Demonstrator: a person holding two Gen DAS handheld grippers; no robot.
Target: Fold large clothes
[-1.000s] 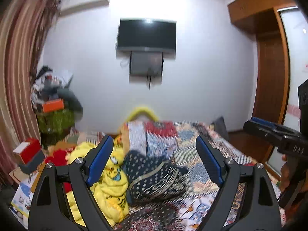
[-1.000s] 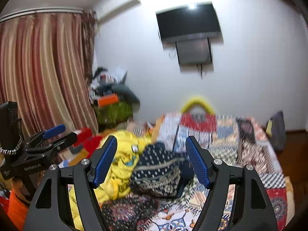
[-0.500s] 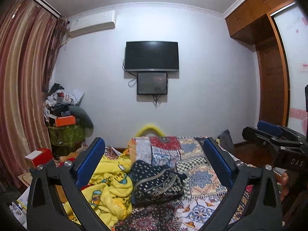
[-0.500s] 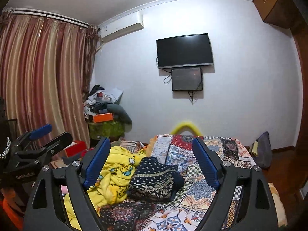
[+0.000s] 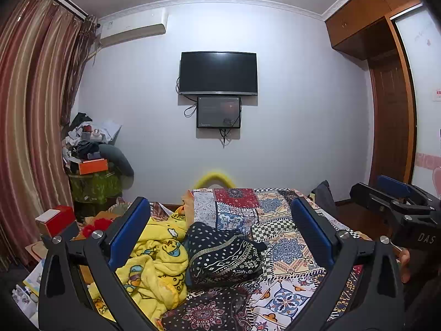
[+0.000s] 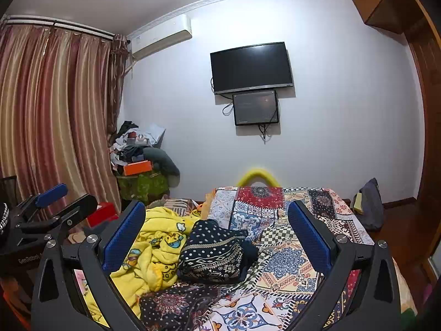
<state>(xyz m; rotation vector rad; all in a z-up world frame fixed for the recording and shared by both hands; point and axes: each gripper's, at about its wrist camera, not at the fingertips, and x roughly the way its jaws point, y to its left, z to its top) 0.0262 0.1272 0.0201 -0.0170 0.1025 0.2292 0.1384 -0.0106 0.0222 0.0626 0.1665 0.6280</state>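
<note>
A crumpled dark navy patterned garment (image 5: 223, 256) lies in a heap on the patchwork bedspread (image 5: 286, 253), next to a rumpled yellow cartoon-print blanket (image 5: 154, 264). Another dark floral cloth (image 5: 209, 309) lies nearer me. My left gripper (image 5: 220, 234) is open and empty, held above the near end of the bed. My right gripper (image 6: 217, 237) is also open and empty, level with it. In the right wrist view the navy garment (image 6: 215, 253) sits between the fingers, beside the yellow blanket (image 6: 148, 251). Each gripper shows at the edge of the other's view.
A cluttered pile with an orange box (image 5: 92, 165) stands in the back left corner by striped curtains (image 5: 30, 127). A TV (image 5: 217, 73) hangs on the far wall. A wooden wardrobe (image 5: 391, 110) lines the right side. A grey bag (image 6: 369, 204) sits beside the bed.
Both grippers have tilted upward and pulled back, so more wall and ceiling show and the bed sits lower in view. Both jaws have opened a little wider.
</note>
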